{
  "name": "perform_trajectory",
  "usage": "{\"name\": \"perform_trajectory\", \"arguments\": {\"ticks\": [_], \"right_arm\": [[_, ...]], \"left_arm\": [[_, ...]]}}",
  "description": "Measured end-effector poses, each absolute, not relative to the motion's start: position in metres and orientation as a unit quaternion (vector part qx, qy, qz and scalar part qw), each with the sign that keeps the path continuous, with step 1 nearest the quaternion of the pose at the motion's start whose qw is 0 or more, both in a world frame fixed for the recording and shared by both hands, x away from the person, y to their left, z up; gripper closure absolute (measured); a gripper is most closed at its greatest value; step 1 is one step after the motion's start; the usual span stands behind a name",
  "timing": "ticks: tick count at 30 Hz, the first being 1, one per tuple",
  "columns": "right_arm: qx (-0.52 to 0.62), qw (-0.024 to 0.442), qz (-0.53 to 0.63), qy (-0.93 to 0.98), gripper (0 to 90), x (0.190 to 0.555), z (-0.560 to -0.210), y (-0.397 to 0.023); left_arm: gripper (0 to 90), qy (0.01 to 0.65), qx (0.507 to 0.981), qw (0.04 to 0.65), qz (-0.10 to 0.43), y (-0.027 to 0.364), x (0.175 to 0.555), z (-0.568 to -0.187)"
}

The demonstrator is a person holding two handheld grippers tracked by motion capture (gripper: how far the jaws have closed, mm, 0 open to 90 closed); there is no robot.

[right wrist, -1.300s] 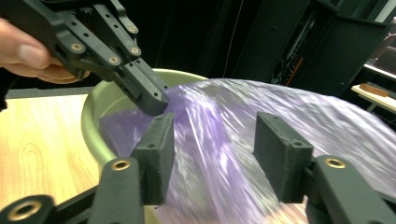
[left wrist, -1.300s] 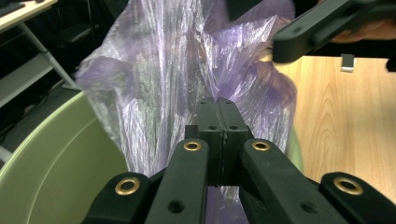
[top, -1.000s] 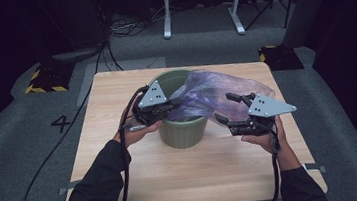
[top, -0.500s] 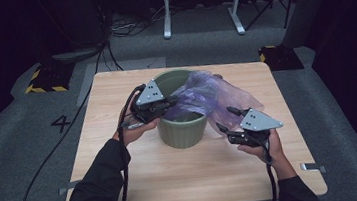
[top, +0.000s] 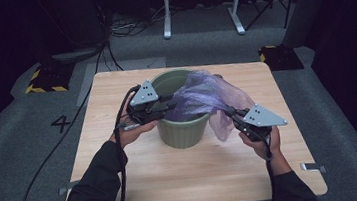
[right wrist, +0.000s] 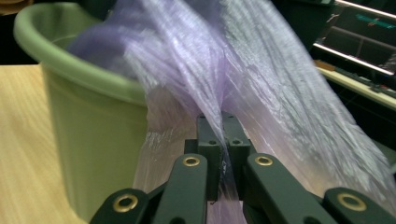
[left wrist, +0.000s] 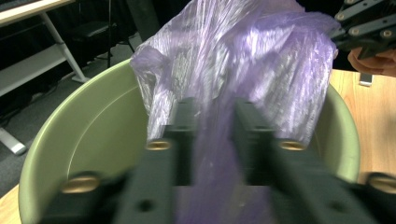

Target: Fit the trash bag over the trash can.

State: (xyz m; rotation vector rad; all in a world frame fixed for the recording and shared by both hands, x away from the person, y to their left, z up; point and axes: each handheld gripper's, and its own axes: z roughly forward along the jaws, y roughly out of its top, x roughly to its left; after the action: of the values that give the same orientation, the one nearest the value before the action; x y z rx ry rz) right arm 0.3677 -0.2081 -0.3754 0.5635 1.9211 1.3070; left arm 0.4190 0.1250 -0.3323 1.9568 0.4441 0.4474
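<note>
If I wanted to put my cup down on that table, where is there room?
The bare wood of the table between the green bin and the near edge is free, as is the strip left of the left tongs. It is crowded around the purple bag and the right tongs.

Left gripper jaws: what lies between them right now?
In the left gripper view, purple bag film runs between the parted jaws of the left gripper, above the green bucket; they have just been opening.

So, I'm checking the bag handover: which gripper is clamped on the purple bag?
The right gripper, jaws pinching the purple bag beside the bin; the left gripper's stand apart.
</note>
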Motion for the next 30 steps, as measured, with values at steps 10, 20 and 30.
{"name": "perform_trajectory", "arguments": {"ticks": [10,20,30], "right_arm": [[0.213,0.368,0.493,0.759,88.6,0.369,-0.348,-0.209],[0.173,0.356,0.492,0.775,86.5,0.365,-0.334,-0.193],[0.164,0.343,0.507,0.773,74.3,0.357,-0.333,-0.192]], "left_arm": [[26.3,0.168,0.796,0.555,0.175,0.109,0.403,-0.313],[39.8,0.138,0.825,0.519,0.176,0.071,0.401,-0.315],[89.5,0.113,0.842,0.493,0.189,0.075,0.4,-0.318]]}}
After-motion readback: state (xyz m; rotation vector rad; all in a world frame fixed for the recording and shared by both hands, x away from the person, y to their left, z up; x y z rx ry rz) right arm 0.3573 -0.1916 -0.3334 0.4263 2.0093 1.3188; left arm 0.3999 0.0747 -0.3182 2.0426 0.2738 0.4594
